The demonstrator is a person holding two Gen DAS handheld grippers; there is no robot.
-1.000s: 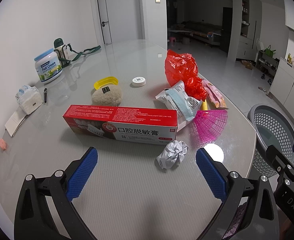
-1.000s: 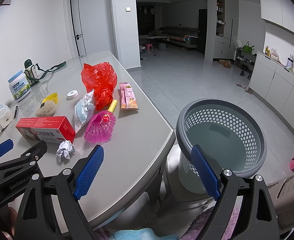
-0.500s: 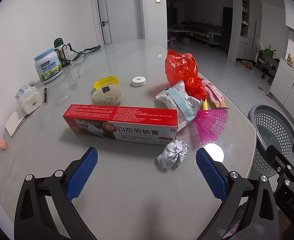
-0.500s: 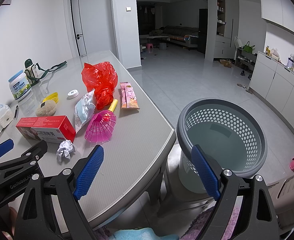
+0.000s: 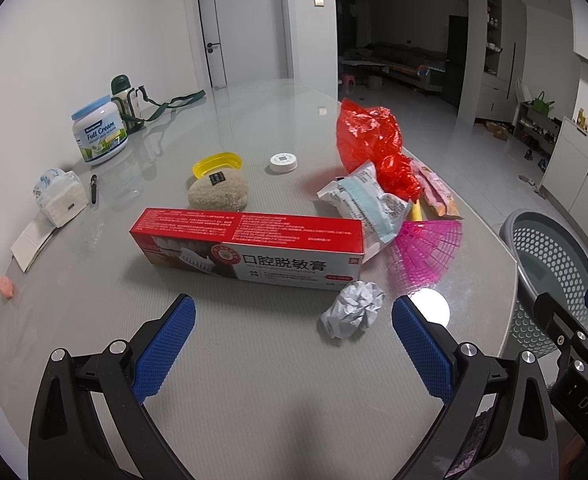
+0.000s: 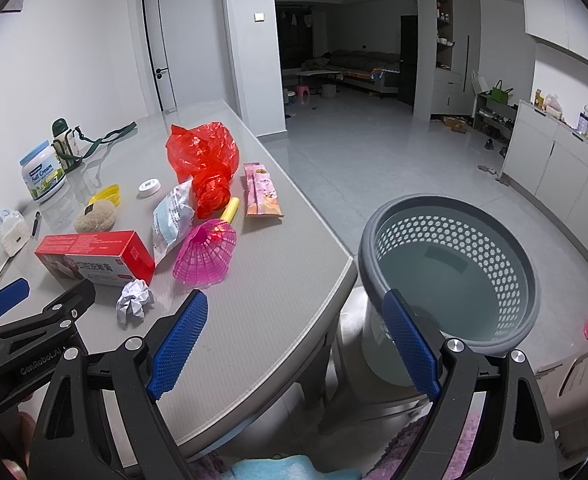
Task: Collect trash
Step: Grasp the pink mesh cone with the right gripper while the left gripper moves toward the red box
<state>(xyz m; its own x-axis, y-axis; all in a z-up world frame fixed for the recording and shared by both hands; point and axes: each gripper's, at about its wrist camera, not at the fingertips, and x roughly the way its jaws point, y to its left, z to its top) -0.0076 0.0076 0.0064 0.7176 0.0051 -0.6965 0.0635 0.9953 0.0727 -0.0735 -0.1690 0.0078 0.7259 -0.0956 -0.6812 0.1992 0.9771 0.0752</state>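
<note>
Trash lies on the grey table (image 5: 253, 380): a crumpled paper ball (image 5: 352, 310), a red toothpaste box (image 5: 249, 246), a white wipes packet (image 5: 368, 200), a red plastic bag (image 5: 370, 140), a pink mesh cone (image 5: 430, 248) and a pink snack wrapper (image 5: 434, 192). My left gripper (image 5: 294, 340) is open just short of the box, with the paper ball between its blue fingers, nearer the right one. My right gripper (image 6: 294, 340) is open over the table's corner, beside the empty grey perforated basket (image 6: 454, 264) on the floor.
At the table's far left stand a milk powder tub (image 5: 101, 130), a green bottle with a strap (image 5: 123, 98), a tissue pack (image 5: 59, 196) and a paper card (image 5: 31, 242). A beige sponge (image 5: 218, 196), yellow lid (image 5: 217, 162) and white round lid (image 5: 283, 161) lie mid-table.
</note>
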